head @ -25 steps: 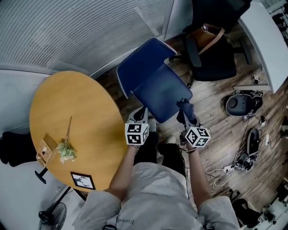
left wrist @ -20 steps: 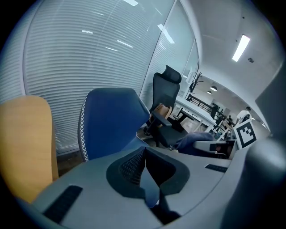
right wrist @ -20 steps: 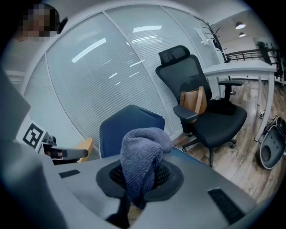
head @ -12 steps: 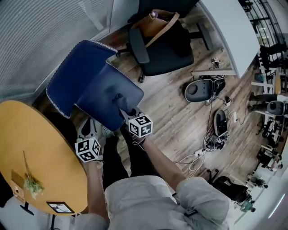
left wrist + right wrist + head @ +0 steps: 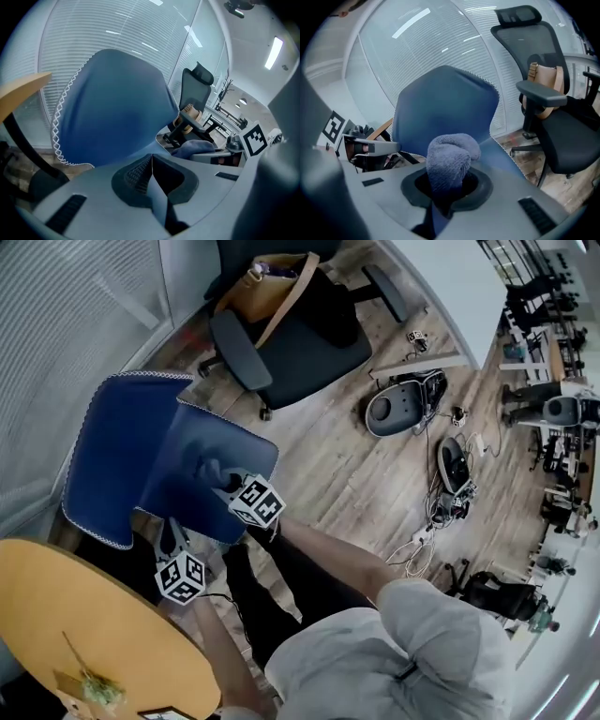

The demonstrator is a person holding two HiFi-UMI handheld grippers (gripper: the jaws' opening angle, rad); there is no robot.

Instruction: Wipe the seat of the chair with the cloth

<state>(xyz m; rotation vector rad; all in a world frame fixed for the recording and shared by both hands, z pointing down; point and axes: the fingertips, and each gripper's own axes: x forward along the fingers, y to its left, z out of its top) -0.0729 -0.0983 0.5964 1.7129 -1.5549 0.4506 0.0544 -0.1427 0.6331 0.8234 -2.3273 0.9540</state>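
Observation:
The blue chair stands at the left of the head view, its seat (image 5: pixel 192 465) in front of its backrest (image 5: pixel 108 451). My right gripper (image 5: pixel 228 482) is over the seat, shut on a bunched grey-blue cloth (image 5: pixel 211 471) that rests on the seat. In the right gripper view the cloth (image 5: pixel 449 159) bulges out of the jaws, with the backrest (image 5: pixel 445 105) behind it. My left gripper (image 5: pixel 169 538) is at the seat's near edge. Its jaws are shut with nothing between them (image 5: pixel 151 157), and the backrest (image 5: pixel 112 103) fills that view.
A black office chair (image 5: pixel 300 348) with a tan bag (image 5: pixel 272 282) stands beyond the blue chair. A round wooden table (image 5: pixel 84 624) is at the lower left. Cables and devices (image 5: pixel 450 474) lie on the wood floor to the right. The person's legs are below the seat.
The head view has swung right, so the chair has shifted left in the picture. My right gripper has pushed the cloth further onto the seat. The left gripper has stayed by the seat's near edge.

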